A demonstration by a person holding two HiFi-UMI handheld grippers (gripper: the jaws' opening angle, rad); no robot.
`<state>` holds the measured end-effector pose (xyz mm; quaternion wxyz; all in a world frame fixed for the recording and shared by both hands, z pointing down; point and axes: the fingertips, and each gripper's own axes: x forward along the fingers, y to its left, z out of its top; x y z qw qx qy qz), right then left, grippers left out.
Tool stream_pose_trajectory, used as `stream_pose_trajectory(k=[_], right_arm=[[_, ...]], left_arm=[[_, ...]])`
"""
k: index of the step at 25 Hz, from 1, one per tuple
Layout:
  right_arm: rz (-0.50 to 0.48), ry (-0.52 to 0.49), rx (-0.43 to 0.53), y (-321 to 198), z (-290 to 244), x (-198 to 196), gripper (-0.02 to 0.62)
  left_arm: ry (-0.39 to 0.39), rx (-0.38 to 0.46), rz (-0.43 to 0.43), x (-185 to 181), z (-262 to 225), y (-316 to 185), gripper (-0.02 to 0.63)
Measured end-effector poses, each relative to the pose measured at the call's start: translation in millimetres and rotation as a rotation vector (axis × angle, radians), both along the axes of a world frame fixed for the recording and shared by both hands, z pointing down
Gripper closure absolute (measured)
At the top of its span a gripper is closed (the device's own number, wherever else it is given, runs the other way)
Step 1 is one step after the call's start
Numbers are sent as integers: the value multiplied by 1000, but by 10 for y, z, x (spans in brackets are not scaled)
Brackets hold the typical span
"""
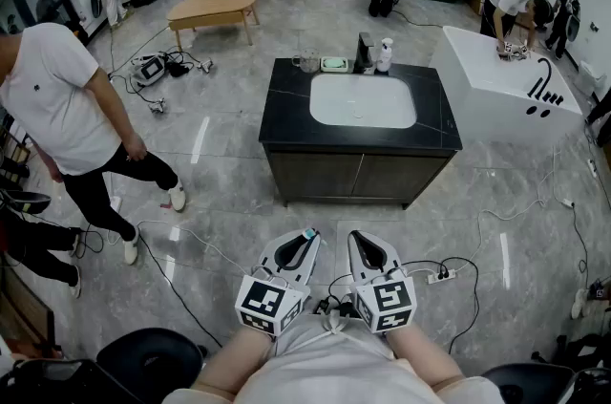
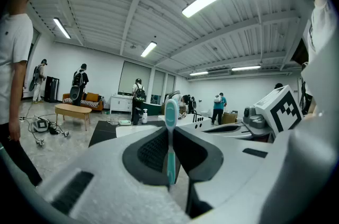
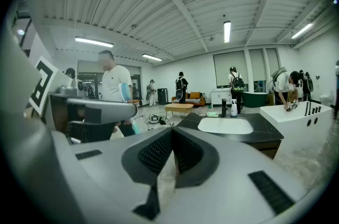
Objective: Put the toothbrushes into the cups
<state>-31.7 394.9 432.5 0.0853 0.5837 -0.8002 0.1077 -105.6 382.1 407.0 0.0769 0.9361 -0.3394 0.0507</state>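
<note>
The person is standing well back from the sink surface, with the left gripper clamping a teal toothbrush upright in its jaws and the right gripper pressing its jaws together on nothing, so I'd be approaching steadily, keeping the brush vertical for what look like cups at the far edge.

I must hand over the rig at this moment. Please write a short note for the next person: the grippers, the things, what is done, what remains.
Left gripper: shut on a teal toothbrush, its head past the jaw tips.
Right gripper: shut, empty.
Cups: clear, at the far left of the vanity counter, behind the sink. The grippers are well short of the vanity.
Done: one toothbrush is in hand.
Left: carry it to a cup and put it in. No other toothbrush is in view.
</note>
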Motion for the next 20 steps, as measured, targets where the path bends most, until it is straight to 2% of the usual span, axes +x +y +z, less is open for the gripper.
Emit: stream_pose_trajectory(k=[7,11,20], right_arm=[[-1,7,-4,-10,1,-93,569],[21,-24,-6,1,15,-137,569],[39,-16,-37,-39,140,-341,568]], left_arm=[[7,-8,-1,-100,13,-49,566],[12,-10,-2,-176,20,-48,566],[12,-28,-30,-550,115,-133,566]])
